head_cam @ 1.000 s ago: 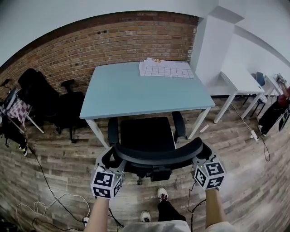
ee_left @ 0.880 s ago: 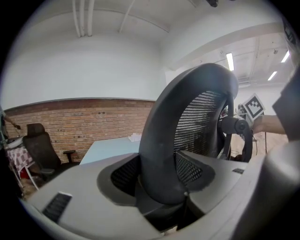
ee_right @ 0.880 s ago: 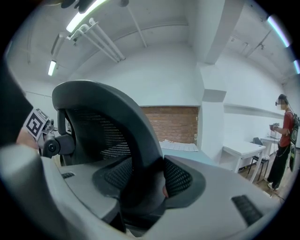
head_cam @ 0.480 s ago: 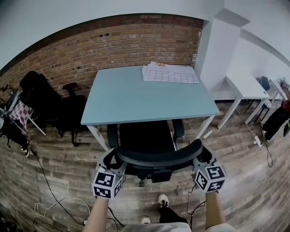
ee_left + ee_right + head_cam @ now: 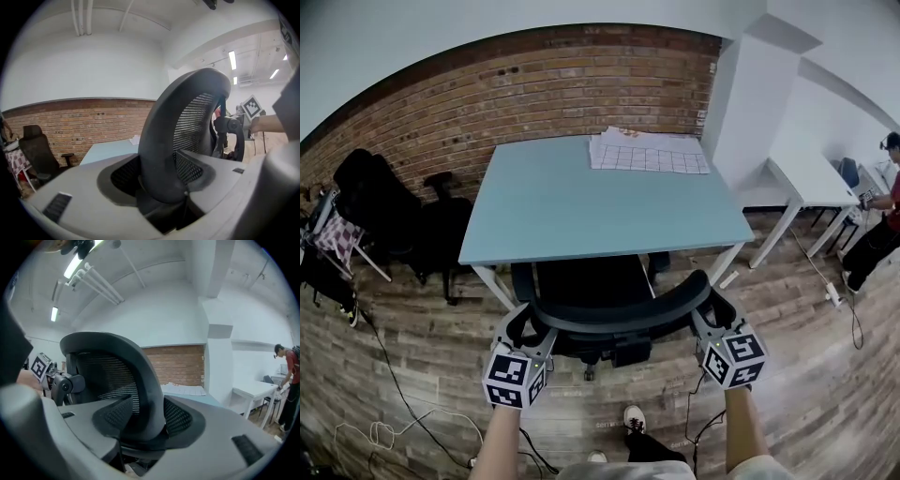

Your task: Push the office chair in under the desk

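Black mesh office chair [image 5: 592, 277] sits with seat partly under blue desk [image 5: 581, 202] | left gripper [image 5: 528, 330] and right gripper [image 5: 709, 317] each clamped on backrest rim [image 5: 619, 317] | step: mid-push | next likely: even, straight shove between desk legs [image 5: 494, 279]

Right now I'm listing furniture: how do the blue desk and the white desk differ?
The blue desk is pale blue on top, the white desk white. The blue desk stands by the brick wall, the white desk beyond the pillar. Both have white legs.
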A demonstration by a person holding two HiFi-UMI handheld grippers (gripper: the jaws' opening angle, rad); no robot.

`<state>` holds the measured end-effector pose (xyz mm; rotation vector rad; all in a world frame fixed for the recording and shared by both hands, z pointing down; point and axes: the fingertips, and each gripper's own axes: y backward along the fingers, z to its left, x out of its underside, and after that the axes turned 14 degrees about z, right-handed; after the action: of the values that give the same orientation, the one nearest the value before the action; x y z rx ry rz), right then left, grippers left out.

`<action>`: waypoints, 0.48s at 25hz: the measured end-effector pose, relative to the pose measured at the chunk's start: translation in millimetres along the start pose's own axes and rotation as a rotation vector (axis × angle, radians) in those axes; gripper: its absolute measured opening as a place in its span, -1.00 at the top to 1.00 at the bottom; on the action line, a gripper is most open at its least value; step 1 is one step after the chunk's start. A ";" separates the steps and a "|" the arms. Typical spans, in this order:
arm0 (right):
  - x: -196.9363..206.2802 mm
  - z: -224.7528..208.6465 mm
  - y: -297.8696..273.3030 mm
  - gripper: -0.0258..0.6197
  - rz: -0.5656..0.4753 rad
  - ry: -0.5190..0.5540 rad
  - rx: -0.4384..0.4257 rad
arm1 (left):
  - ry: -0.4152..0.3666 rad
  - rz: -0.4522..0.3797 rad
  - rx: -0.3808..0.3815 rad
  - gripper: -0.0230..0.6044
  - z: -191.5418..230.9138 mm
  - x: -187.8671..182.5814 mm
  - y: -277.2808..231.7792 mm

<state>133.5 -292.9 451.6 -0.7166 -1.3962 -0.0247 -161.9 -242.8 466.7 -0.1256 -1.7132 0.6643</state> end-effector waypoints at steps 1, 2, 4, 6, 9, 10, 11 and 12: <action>-3.9 -0.5 -10.6 0.18 0.001 0.026 -0.025 | 0.000 0.001 0.001 0.01 1.3 -1.5 -3.0; -8.3 -1.0 -22.8 0.13 0.001 0.050 -0.057 | 0.003 0.003 0.000 0.01 3.0 -3.1 -5.8; -18.2 -3.5 -45.7 0.05 -0.012 0.081 -0.141 | 0.013 0.006 -0.006 0.01 6.0 -6.9 -11.8; -25.7 -10.1 -61.0 0.00 -0.030 0.089 -0.235 | 0.019 0.010 -0.005 0.01 7.3 -11.7 -19.1; -31.1 -20.4 -77.1 -0.01 -0.030 0.073 -0.349 | 0.013 0.020 0.007 0.01 9.7 -17.3 -29.6; -32.8 -22.3 -82.3 -0.02 -0.027 0.071 -0.373 | 0.013 0.022 0.008 0.01 11.0 -18.4 -32.3; -34.9 -23.4 -87.2 -0.02 -0.022 0.076 -0.388 | 0.014 0.022 0.007 0.01 12.1 -19.4 -34.7; -37.4 -24.4 -91.9 -0.02 -0.016 0.087 -0.399 | 0.017 0.022 0.004 0.01 13.0 -20.4 -37.0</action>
<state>108.5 -391.7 458.8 -1.0210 -1.3270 -0.3515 -158.7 -286.9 465.8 -0.1469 -1.6965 0.6813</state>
